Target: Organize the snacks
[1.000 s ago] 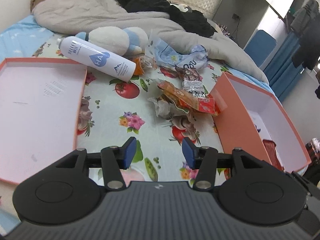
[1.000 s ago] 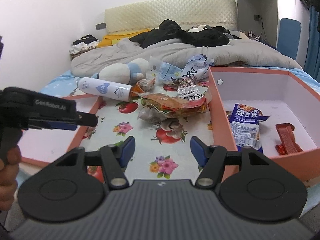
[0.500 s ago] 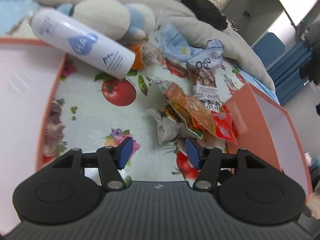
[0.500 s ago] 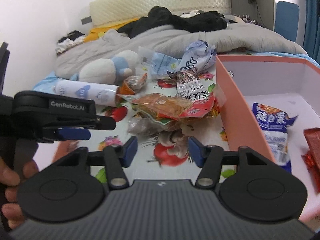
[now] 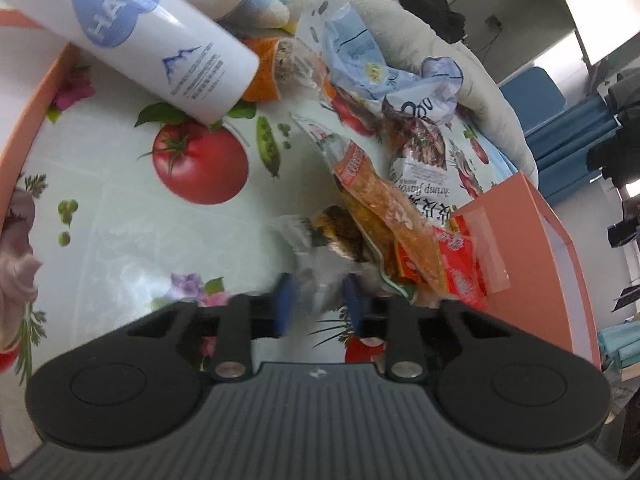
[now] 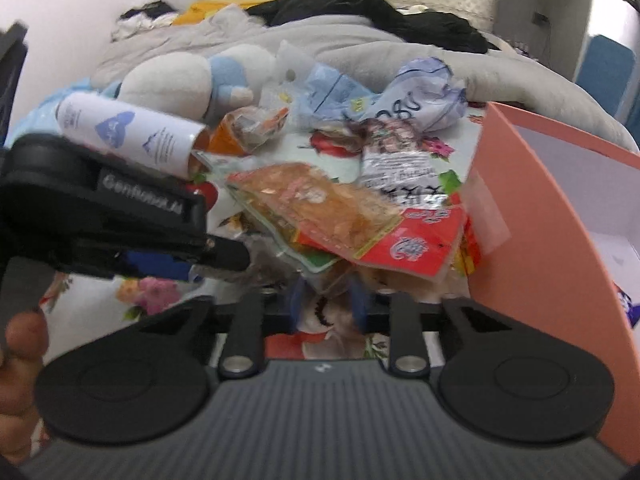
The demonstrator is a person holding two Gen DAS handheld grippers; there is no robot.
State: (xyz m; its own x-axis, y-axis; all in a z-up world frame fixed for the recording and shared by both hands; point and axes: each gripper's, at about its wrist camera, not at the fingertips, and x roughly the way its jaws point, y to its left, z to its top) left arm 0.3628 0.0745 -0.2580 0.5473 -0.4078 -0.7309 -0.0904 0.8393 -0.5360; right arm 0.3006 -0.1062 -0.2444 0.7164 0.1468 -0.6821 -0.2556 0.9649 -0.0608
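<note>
A heap of snack packets lies on the flowered cloth beside the orange box (image 5: 532, 264). On top is an orange-and-red packet (image 5: 400, 236), also in the right wrist view (image 6: 340, 216). Under it lies a crumpled clear wrapper (image 5: 320, 264). My left gripper (image 5: 318, 308) has its fingers on either side of that wrapper, still apart. My right gripper (image 6: 326, 302) reaches under the heap's near edge, its fingers around clear wrapping (image 6: 332, 284). A shrimp-flavour packet (image 5: 420, 164) and a blue-white bag (image 5: 400, 80) lie behind.
A white spray bottle (image 5: 132, 32) lies at the back left with a plush toy (image 6: 192, 76) behind it. An orange lid edge (image 5: 28, 128) runs along the left. The orange box (image 6: 540, 208) stands at the right. Bedding fills the background.
Both grippers have moved forward and down into the snack heap. Their fingers have narrowed around the clear wrapping at the heap's near edge.
</note>
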